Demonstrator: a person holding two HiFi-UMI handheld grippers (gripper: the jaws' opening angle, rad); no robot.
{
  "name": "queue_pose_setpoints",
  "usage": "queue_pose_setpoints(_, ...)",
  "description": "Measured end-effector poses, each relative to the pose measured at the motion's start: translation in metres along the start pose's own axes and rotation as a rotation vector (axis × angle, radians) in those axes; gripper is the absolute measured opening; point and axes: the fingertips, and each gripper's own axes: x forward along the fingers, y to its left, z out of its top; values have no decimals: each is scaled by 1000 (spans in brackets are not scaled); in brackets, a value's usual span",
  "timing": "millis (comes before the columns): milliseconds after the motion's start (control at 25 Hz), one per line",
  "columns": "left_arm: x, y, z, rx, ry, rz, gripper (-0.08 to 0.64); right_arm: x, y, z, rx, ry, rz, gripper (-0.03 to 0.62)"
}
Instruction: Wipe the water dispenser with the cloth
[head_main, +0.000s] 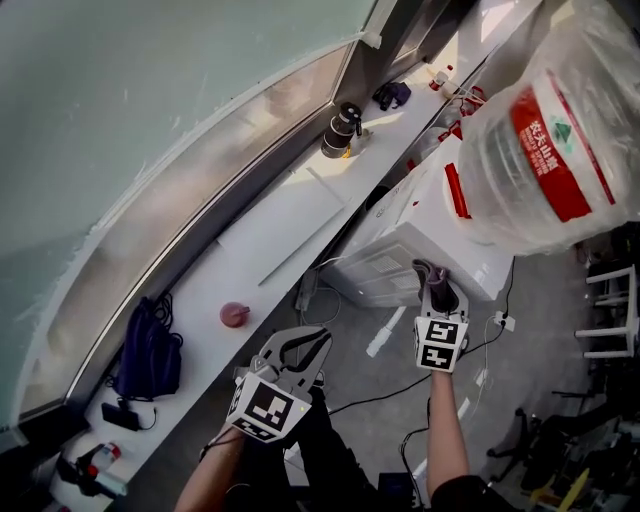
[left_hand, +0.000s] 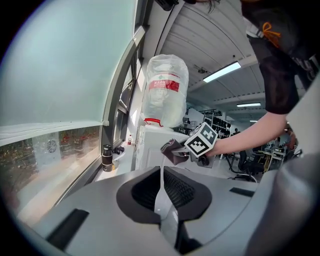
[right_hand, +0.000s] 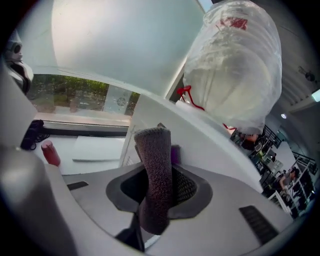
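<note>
White water dispenser here, just the one, with one big clear bottle sitting upside down on top, red label and wrapped in plastic. Two grippers in play. The right gripper is clamped on a single dark, nubby cloth, which sticks up out of the jaws in a folded wad, and the wad sits right up against the dispenser's white casing near an edge, below the bottle. The left gripper is squeezed closed on nothing, jaws meeting in a thin seam, and it hangs off to the side, apart from the dispenser and pointed roughly toward it. Along the window there's one long white ledge with one dark flask, one small red round thing and one dark bag on it.
</note>
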Motion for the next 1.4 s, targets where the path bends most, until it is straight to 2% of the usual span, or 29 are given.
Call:
queue_pose_setpoints(200,7,3,-22,-20,20,16,29,34,15,-47,115,59,8,109)
queue_pose_setpoints(480,21,5,-45,-49,36,31,29,79,49,-101,177,138,30,109)
queue_pose_setpoints(840,48,7,-57,-39,26,32,29,131,88,-162,185,225,65,109)
queue_pose_setpoints(1080,68,20,-82,-32,6,43,29,169,121,-210,195,288,92,109)
queue_pose_setpoints(1240,74,25,-107,-18,30,42,30,191,139,-242,244,344,102,109)
queue_pose_setpoints(1400,66,27,-120,-16,56,47,29,207,150,-270,232,417,102,109)
